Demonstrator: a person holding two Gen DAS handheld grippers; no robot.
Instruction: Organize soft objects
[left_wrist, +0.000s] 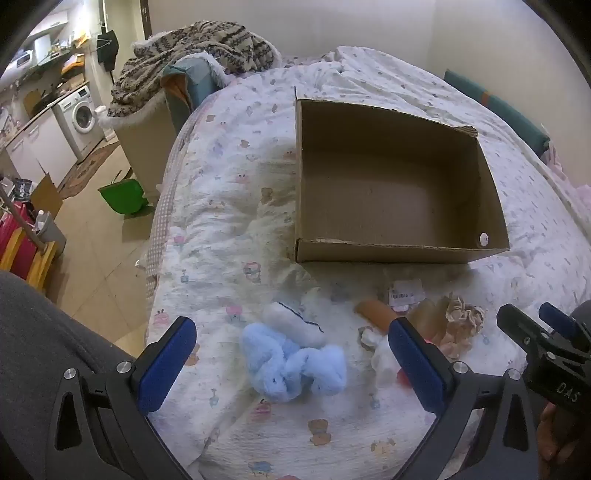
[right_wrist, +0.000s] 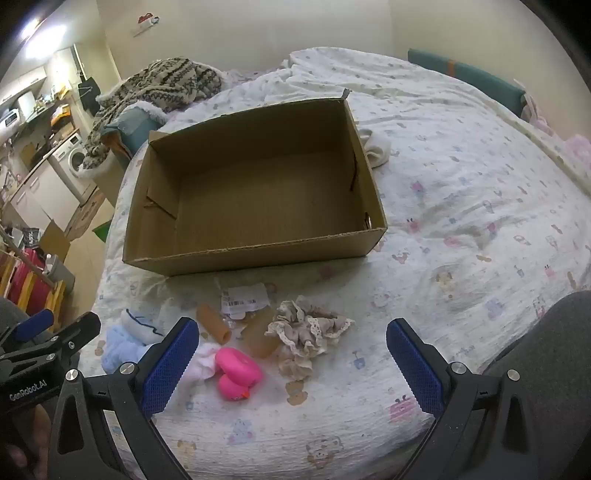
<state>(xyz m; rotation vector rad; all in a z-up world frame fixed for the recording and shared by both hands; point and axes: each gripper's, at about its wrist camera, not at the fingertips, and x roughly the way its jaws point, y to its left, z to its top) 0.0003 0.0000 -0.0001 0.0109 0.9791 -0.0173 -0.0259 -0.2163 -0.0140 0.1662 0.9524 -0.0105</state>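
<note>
Waiting on bed (right_wrist: 461, 192): soft toys (right_wrist: 236, 373), none packed yet; box (right_wrist: 258, 254) empty; both tongs (left_wrist: 291, 365) (right_wrist: 291, 365) spread wide, nothing held.

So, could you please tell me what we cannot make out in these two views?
- Pink rubber duck: in the left wrist view only a red sliver shows behind the left hand-held gripper finger.
- Paper label: print too small to read in either view.
- White cloth: in the right wrist view mostly hidden behind the cardboard box; what it is stays unclear.
- Light blue fluffy item: right wrist view, part hidden by a gripper finger.
</note>
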